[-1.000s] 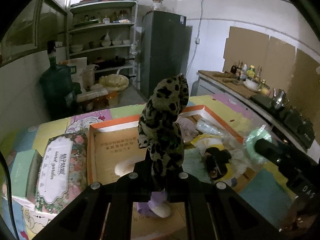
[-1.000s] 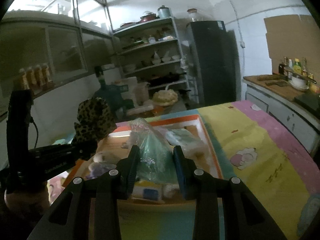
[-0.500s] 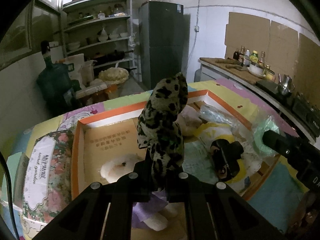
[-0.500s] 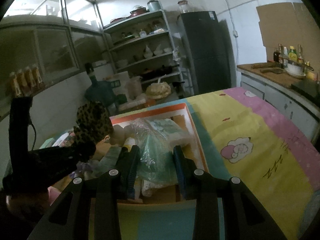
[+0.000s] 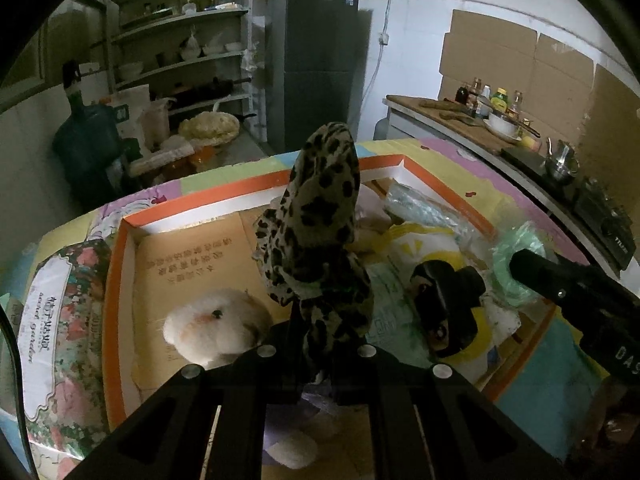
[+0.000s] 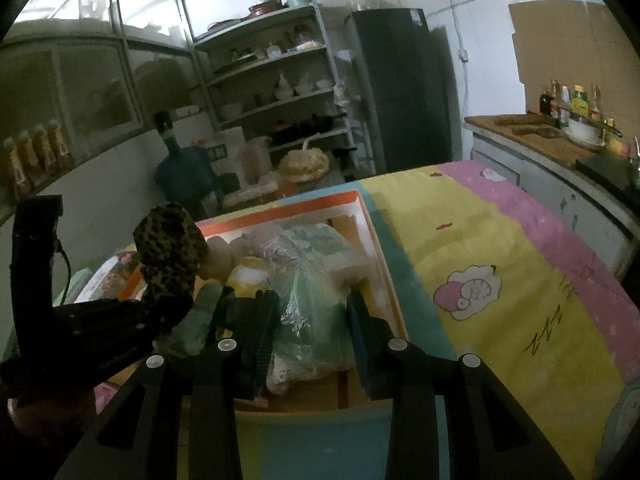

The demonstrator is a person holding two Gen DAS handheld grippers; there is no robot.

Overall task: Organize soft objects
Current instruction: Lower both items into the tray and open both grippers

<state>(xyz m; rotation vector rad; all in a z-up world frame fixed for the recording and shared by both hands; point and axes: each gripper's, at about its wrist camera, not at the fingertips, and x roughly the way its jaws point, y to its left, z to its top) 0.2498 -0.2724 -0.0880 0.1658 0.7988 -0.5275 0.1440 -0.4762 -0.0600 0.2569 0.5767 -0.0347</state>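
Since the earlier frames we have brought both hands lower and closer over the orange-rimmed box [image 5: 132,224], whose contents now loom larger. Our left gripper [image 5: 316,364] has its fingers clamped together on the leopard-print soft toy [image 5: 320,216], which stands upright beyond them above the box. A white plush [image 5: 216,324] lies in the box just left of those fingers, a black and yellow toy [image 5: 448,304] to their right. Our right gripper [image 6: 312,332] has its fingers pressed on a green plastic-wrapped bundle [image 6: 308,300] between them, over the box's near edge.
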